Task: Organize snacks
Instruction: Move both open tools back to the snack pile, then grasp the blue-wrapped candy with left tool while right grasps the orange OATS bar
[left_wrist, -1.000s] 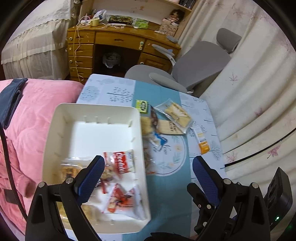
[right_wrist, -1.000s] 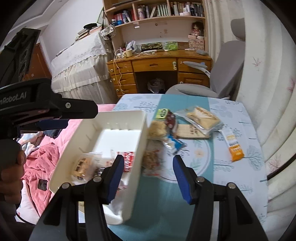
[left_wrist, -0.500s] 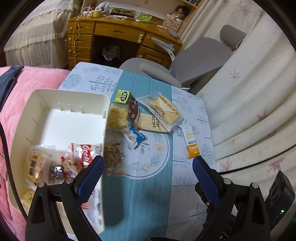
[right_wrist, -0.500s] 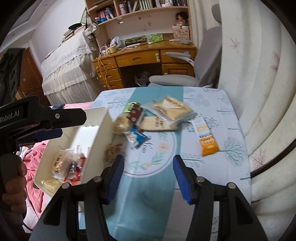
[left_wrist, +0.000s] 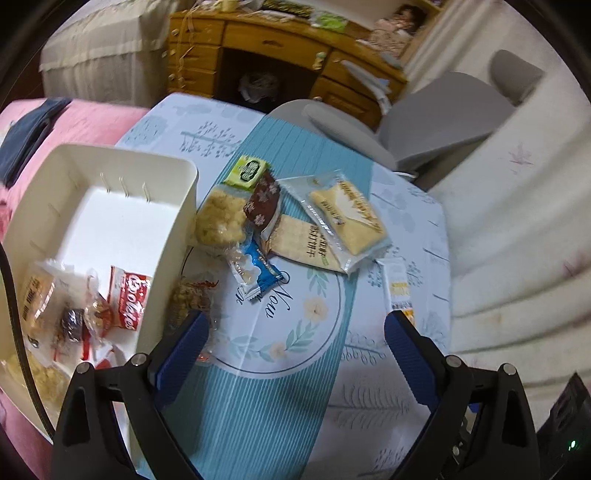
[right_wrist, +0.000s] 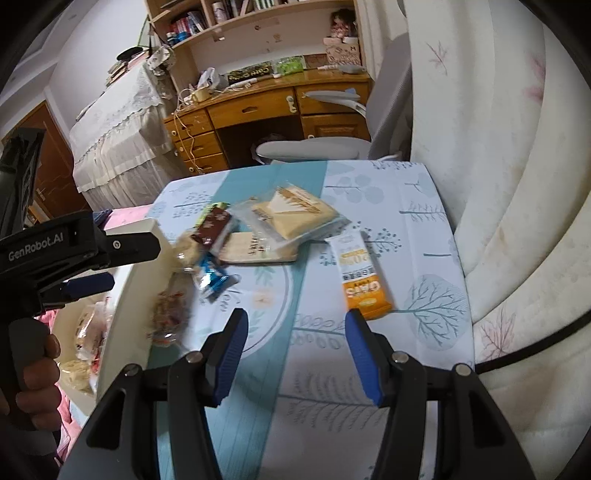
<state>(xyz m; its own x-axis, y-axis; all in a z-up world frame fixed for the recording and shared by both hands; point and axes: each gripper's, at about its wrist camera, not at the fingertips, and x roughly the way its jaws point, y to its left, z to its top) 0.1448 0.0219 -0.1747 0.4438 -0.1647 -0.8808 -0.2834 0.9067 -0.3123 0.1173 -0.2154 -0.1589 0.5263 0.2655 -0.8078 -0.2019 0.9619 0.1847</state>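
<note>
So the desk (left_wrist: 258, 387) has that blue leafy cloth, and the white bin (left_wrist: 173, 229) sits at its left edge with a few snacks (left_wrist: 125, 299) inside. Right of the bin lies a loose pile: cracker pack (left_wrist: 347, 218), orange oat bar (right_wrist: 364, 280), blue candy (left_wrist: 258, 271). Left gripper (left_wrist: 295, 347) and right gripper (right_wrist: 295, 354) hover over the cloth, jaws wide, holding nothing.

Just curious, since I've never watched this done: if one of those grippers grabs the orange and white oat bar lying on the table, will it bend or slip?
The oat bar lies flat and straight on the tablecloth, so it probably stays fairly stiff. Its glossy wrapper may slip somewhat. It looks thin, likely light, and hard to get under.
</note>
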